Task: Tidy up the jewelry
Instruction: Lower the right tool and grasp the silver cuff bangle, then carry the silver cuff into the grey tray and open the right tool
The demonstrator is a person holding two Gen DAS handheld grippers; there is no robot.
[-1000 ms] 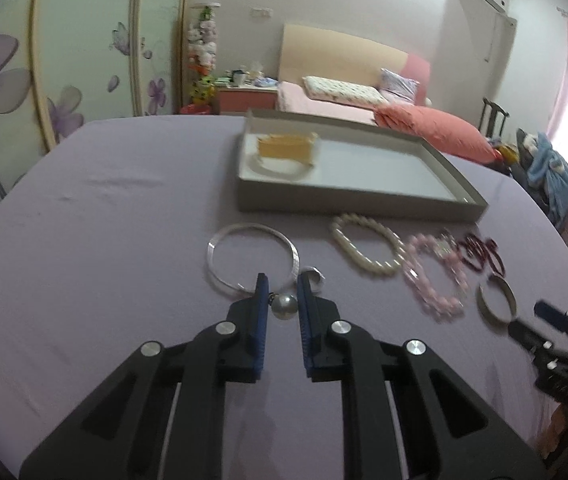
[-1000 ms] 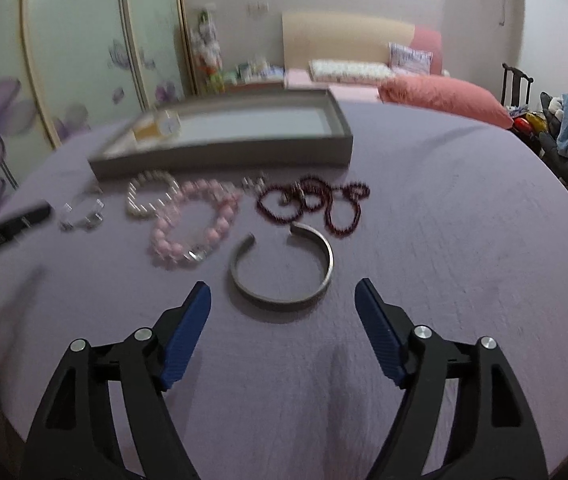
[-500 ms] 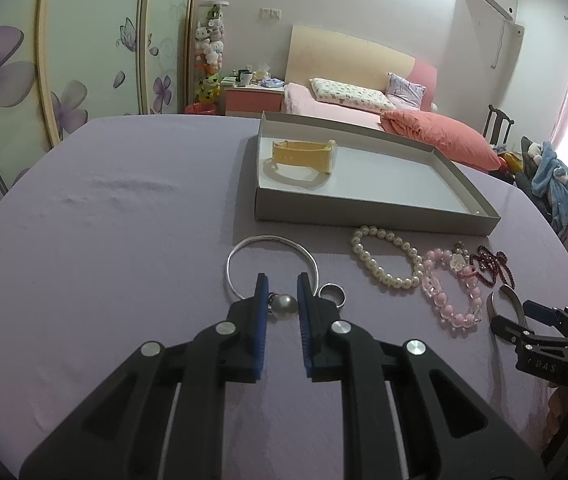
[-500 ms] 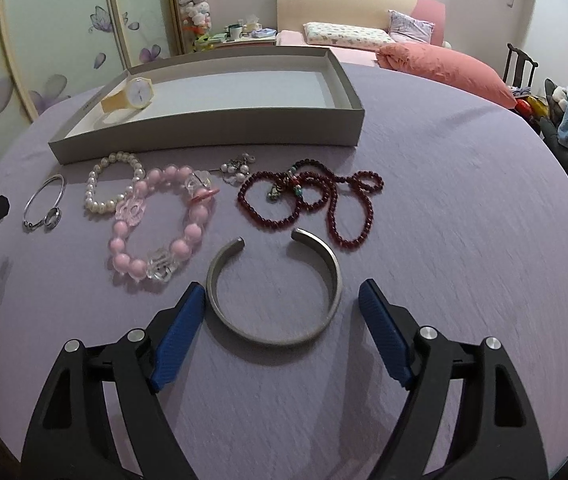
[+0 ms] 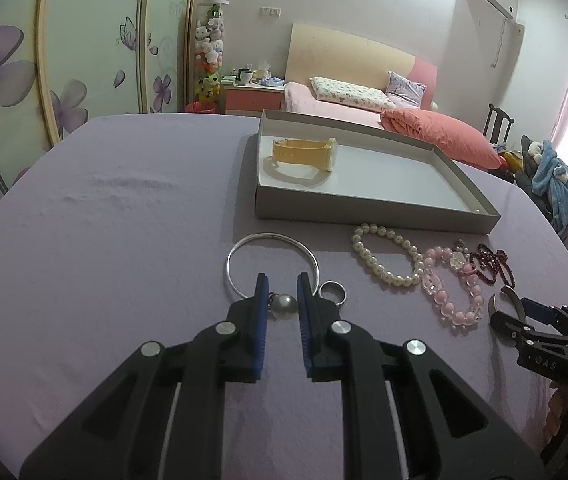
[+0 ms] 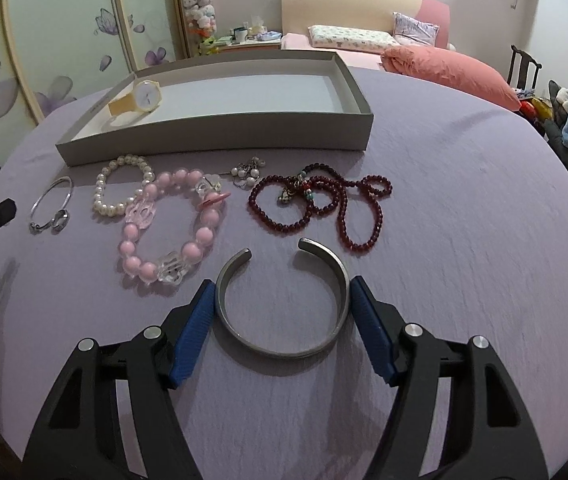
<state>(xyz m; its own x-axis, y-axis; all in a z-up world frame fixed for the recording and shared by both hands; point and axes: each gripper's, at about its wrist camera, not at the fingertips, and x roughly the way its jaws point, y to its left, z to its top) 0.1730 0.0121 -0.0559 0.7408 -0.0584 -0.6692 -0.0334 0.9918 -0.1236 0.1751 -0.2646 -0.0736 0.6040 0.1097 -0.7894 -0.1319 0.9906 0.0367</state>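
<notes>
My left gripper [image 5: 280, 286] sits low over the purple cloth [image 5: 124, 240], its blue pads drawn close on either side of the round silver bead [image 5: 284, 304] at the end of the thin silver bangle [image 5: 272, 240]. I cannot tell whether the pads actually press the bead or only flank it. A small ring [image 5: 332, 292] lies just at 3 o'clock of that bead.

My right gripper [image 6: 282, 304] straddles the open silver cuff [image 6: 284, 308]. Its jaws have just been closing, and the blue pads now sit right against the cuff's two sides, the left one touching and the right one at least brushing it, with the cuff flat on the cloth and its gap facing 12 o'clock.

From the cuff, the pink bead bracelet [image 6: 172, 224] lies at 10 o'clock, the pearl bracelet [image 6: 120, 188] beyond it, the dark red bead string [image 6: 319, 204] at 1 o'clock, and a small pearl trinket [image 6: 248, 172] at 12.

The grey tray [image 6: 220, 136] stands beyond all of them, holding a yellow watch [image 6: 140, 100] in its far left corner.
</notes>
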